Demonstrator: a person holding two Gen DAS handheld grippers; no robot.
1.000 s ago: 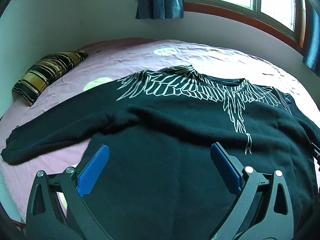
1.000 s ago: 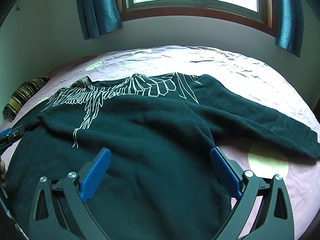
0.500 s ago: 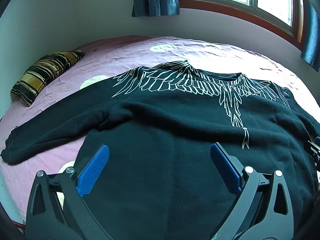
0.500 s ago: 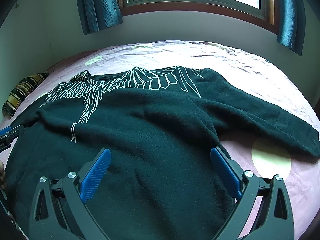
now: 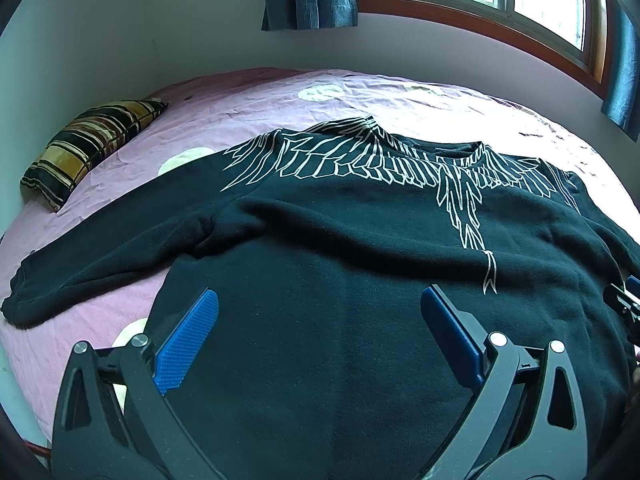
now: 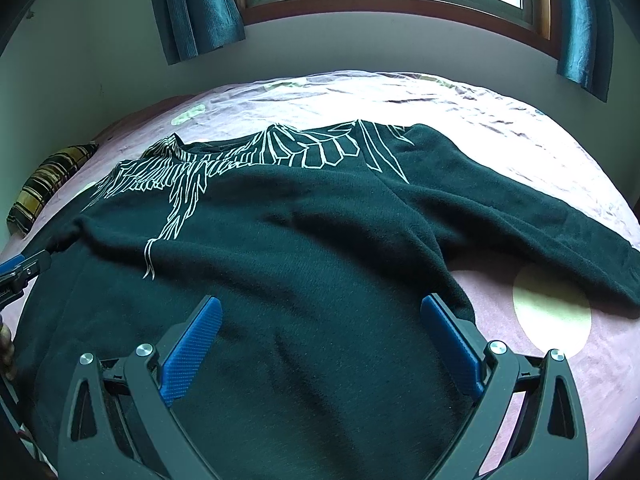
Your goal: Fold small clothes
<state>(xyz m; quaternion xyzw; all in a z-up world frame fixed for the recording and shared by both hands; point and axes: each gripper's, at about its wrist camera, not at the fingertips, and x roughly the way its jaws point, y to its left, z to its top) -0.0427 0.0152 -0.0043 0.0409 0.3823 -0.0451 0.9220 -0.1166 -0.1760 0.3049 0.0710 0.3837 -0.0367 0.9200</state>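
Over the last second both cameras have eased forward and slightly up across the black sweatshirt [image 5: 360, 300], so more of its far edge and the window wall shows now than a second ago; the garment itself has not shifted — it lies face-up and spread on the pink bedsheet [image 5: 248, 120], collar toward the window, both sleeves out to the sides, a shallow ridge of slack running across the chest. That suggests the folding proper has not begun and the two tools are only being lined up over the lower body of the garment. The left gripper [image 5: 320, 336] hangs over the cloth with its blue pads wide apart and nothing between them; the right gripper [image 6: 320, 340] is the same, spread wide and empty, its right pad near the side seam beside the right sleeve [image 6: 540, 232]. A striped pillow [image 5: 88, 144] sits at the far left of the bed. The only marking on the sweatshirt is a white line-drawn wing print [image 5: 400, 164] — no words. Small lettering on the other tool's edge in the right view is too small to read.
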